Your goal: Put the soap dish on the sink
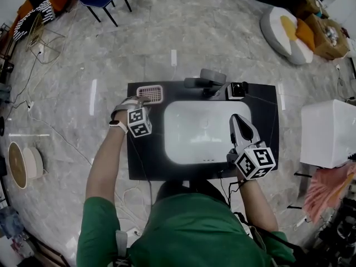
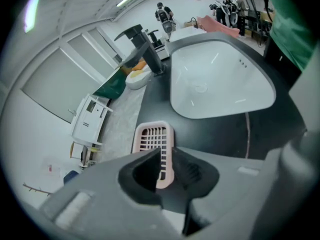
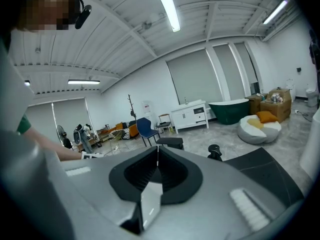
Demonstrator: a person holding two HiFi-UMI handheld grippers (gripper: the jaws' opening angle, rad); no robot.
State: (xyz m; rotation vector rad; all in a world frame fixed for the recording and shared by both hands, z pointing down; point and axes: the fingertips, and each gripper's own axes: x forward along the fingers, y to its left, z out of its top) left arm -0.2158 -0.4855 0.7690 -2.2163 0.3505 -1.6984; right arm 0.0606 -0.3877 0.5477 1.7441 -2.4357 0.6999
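Note:
The pink slotted soap dish (image 1: 149, 94) lies at the back left corner of the black sink counter (image 1: 261, 102), left of the white basin (image 1: 203, 129). My left gripper (image 1: 142, 100) reaches it from the near side. In the left gripper view the jaws of the left gripper (image 2: 166, 157) are pinched on the near right rim of the soap dish (image 2: 152, 136), which rests on the counter (image 2: 220, 134). My right gripper (image 1: 235, 119) hovers over the basin's right edge. Seen in its own view, the right gripper (image 3: 157, 157) is shut with nothing in it.
A dark faucet (image 1: 206, 80) stands behind the basin, with a small black fitting (image 1: 238, 89) to its right. A white box (image 1: 328, 132) stands right of the counter. The faucet (image 2: 146, 48) also rises beyond the dish.

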